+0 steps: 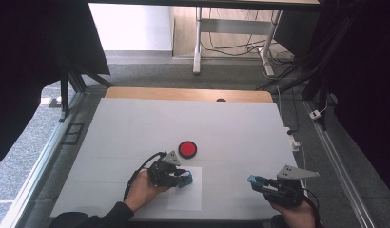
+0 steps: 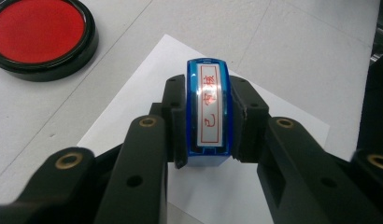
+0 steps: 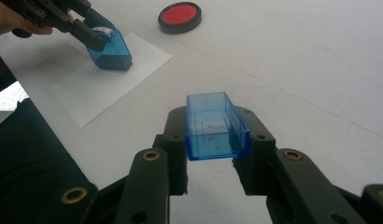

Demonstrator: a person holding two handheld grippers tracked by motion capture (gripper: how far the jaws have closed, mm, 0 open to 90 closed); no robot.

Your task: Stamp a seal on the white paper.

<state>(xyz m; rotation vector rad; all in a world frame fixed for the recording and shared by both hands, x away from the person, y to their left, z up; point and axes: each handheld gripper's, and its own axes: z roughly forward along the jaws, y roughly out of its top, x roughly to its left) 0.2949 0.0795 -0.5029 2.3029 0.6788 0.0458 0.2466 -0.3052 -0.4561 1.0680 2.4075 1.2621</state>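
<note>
A: White worktop [image 1: 136, 128], dark curtains either side, desk legs and cables at the back. Left tool [image 2: 206, 154] clamped on blue stamp [image 2: 206, 116], jaws on its two broad flanks.

B: Where's the stamp rel. to the paper?

A: Over the white sheet [image 2: 255, 186], near its far left corner as the high view has it. From the right gripper view the stamp base looks down on the sheet, body tilted; contact prob. but can't confirm. Long axis of the label runs along the tool's line of sight.

B: Ink pad?

A: Red ink pad [image 1: 187, 149] just beyond the sheet's far edge, apart from it. Left tool is by far the nearer one.

B: Right side?

A: Right tool [image 3: 217, 163] clamped on clear blue cap [image 3: 216, 128], open end pointing away, held above bare worktop, well right of the sheet.

B: Room?

A: Plenty. Sheet mostly blank toward the near edge; near worktop edge close behind both hands. Judgement: next press goes straight down, wrist levelled first so the face lands flat.
</note>
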